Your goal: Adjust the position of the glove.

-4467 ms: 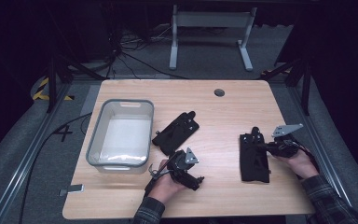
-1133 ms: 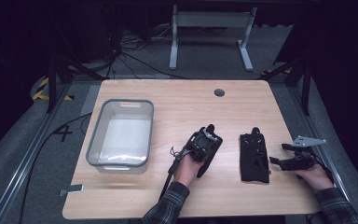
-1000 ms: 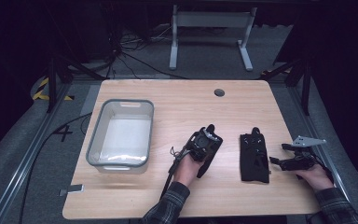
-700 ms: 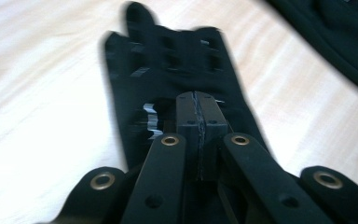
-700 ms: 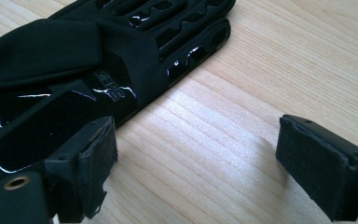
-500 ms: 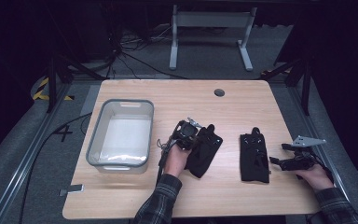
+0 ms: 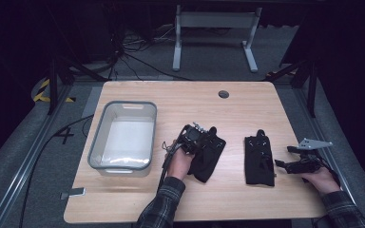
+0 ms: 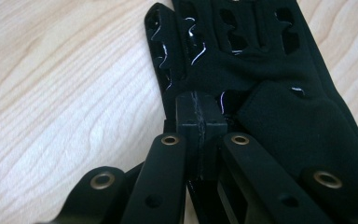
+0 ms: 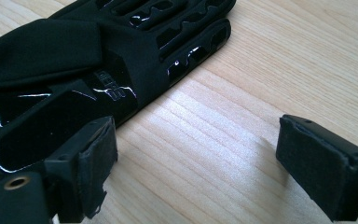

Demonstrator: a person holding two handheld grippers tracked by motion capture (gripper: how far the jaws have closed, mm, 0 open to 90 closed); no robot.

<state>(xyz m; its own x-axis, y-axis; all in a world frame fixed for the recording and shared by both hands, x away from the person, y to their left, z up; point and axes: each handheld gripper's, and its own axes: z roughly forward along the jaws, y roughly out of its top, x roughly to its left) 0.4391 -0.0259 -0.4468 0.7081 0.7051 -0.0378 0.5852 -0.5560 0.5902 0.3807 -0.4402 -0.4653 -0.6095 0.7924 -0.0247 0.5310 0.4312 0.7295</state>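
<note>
Since earlier, our left claw (image 7: 200,142), clamped on one glove (image 7: 208,159), dragged it binward; second glove (image 7: 259,159) lay beside our gaping, empty right claw (image 7: 287,156)

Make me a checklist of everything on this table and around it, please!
Surface: wooden table, with a round hole.
Job's things: two black gloves; left glove is held, right glove lies flat.
Clutter: grey bin, a small tag at the table edge.
Grippers: left gripper jaws shut on the left glove; right gripper jaws open beside the right glove.
Cables: one trails from the left gripper; more on the floor.
Surroundings: dark floor, metal stand.
</note>
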